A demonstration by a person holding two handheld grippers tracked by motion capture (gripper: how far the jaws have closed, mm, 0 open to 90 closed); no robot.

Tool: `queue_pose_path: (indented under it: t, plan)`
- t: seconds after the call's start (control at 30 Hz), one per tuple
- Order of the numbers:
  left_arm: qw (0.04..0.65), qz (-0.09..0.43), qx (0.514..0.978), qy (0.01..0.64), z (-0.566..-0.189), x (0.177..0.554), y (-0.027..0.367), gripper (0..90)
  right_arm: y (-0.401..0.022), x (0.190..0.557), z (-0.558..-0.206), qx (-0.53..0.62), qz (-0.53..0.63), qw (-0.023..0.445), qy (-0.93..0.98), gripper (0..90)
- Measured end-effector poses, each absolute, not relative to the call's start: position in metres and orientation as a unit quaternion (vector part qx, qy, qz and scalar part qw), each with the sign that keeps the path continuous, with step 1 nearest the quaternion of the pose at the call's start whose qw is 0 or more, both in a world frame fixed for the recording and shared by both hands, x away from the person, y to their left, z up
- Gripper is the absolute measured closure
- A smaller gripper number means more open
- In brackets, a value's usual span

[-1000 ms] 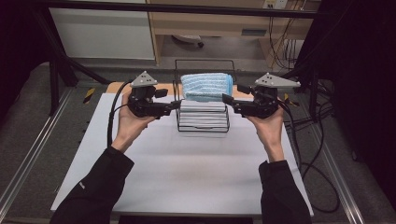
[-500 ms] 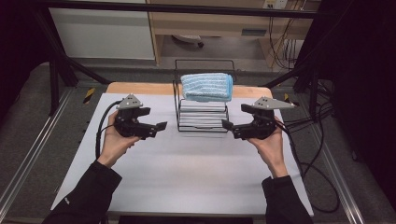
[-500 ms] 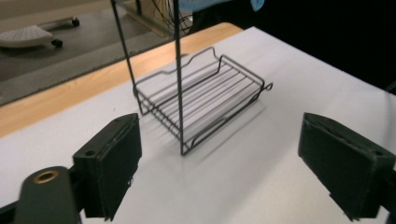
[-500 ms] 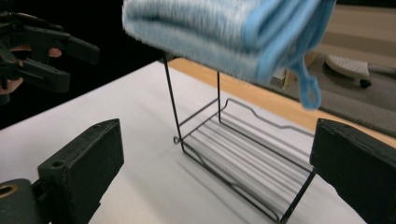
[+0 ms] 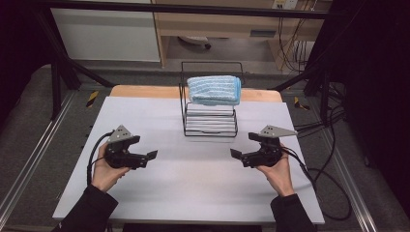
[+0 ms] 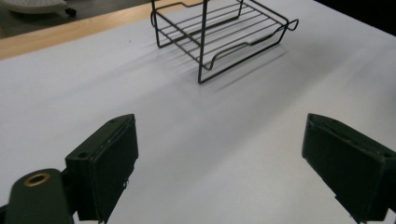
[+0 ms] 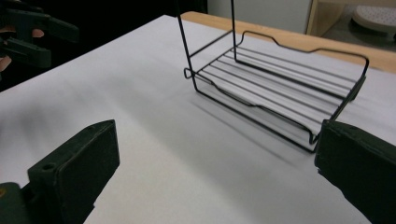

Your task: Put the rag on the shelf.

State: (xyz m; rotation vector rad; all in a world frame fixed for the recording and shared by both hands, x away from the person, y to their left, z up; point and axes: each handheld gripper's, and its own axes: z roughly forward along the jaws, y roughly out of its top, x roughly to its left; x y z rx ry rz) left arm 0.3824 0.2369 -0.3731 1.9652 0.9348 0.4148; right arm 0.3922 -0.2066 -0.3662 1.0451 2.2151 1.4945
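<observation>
A black two-tier wire rack [image 5: 210, 126] stands at the back middle of the white table [image 5: 193, 188]. A folded blue towel [image 5: 214, 90] lies on its top shelf. My left gripper [image 5: 152, 154] hovers low over the table, left of and nearer than the rack, pointing right. Its jaws have just been opening and stand open with nothing between them [image 6: 219, 154]. My right gripper [image 5: 235, 153] mirrors it on the right, pointing left. Its jaws too have just opened further and are empty [image 7: 219, 163]. The rack's lower shelf [image 6: 219, 37] [image 7: 275, 88] lies ahead of both grippers.
A wooden strip [image 5: 145, 91] runs along the table's far edge. Black cables [image 5: 329, 159] hang off the right side. Dark frame posts [image 5: 58, 82] and metal rails flank the table. The left gripper [image 7: 28, 32] appears far off in the right gripper view.
Both grippers have left the towel's ends, sunk toward the table and drawn back toward the person. Their jaws have opened wider. The towel stays on the rack's top shelf.
</observation>
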Motion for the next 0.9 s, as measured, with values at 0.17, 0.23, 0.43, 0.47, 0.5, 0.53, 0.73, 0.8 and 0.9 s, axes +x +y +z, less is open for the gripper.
queue_pose_path:
  t: [0.17, 0.23, 0.43, 0.47, 0.5, 0.53, 0.73, 0.8, 0.9]
  plan:
    - [0.446, 0.152, 0.794, 0.384, -0.396, 0.375, 0.248, 10.6, -0.213, 0.386, -0.386, 0.364, 0.507, 0.129, 0.771, 0.7]
    - [0.444, 0.151, 0.794, 0.386, -0.403, 0.373, 0.251, 10.8, -0.217, 0.384, -0.393, 0.364, 0.505, 0.126, 0.772, 0.7]
    - [0.435, 0.152, 0.799, 0.386, -0.418, 0.367, 0.262, 10.9, -0.232, 0.376, -0.416, 0.368, 0.486, 0.119, 0.784, 0.7]
    - [0.435, 0.152, 0.8, 0.384, -0.421, 0.365, 0.263, 11.0, -0.234, 0.375, -0.418, 0.369, 0.487, 0.118, 0.783, 0.7]
    - [0.434, 0.153, 0.802, 0.382, -0.423, 0.364, 0.265, 10.9, -0.238, 0.374, -0.422, 0.369, 0.49, 0.115, 0.782, 0.7]
    - [0.432, 0.154, 0.802, 0.382, -0.424, 0.364, 0.266, 10.9, -0.241, 0.373, -0.425, 0.371, 0.49, 0.113, 0.781, 0.7]
    - [0.429, 0.154, 0.802, 0.386, -0.432, 0.359, 0.27, 10.9, -0.254, 0.367, -0.437, 0.381, 0.495, 0.103, 0.774, 0.7]
    - [0.43, 0.153, 0.8, 0.389, -0.434, 0.359, 0.272, 10.9, -0.256, 0.366, -0.439, 0.382, 0.492, 0.104, 0.776, 0.7]
    - [0.426, 0.151, 0.804, 0.387, -0.436, 0.359, 0.273, 10.8, -0.257, 0.367, -0.442, 0.382, 0.483, 0.107, 0.781, 0.7]
